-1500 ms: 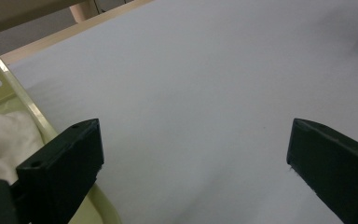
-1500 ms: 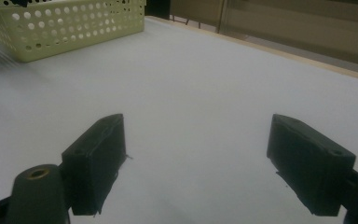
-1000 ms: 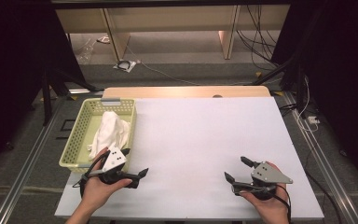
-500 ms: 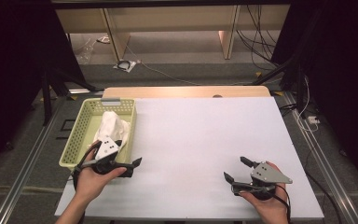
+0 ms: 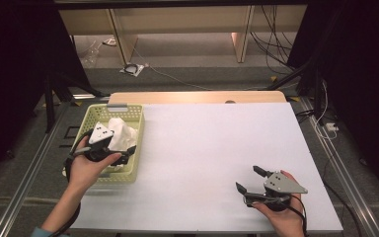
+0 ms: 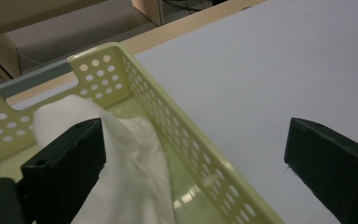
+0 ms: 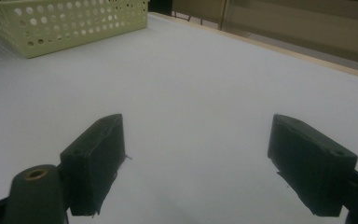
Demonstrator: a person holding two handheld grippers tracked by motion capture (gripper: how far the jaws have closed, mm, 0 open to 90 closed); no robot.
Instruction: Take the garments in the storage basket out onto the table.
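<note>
White cloth [image 6: 135,158] in basket [image 6: 186,135], beneath spread left claw [image 5: 128,154]; untouched.

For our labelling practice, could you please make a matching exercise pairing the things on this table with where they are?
Things:
1. pale green perforated plastic basket
2. crumpled white cloth
3. left gripper
4. right gripper

Places:
A. low over the table's near right
B. inside the basket
C. on the table's left edge
D. open, over the basket's near rim

Pairs: 1-C, 2-B, 3-D, 4-A
</note>
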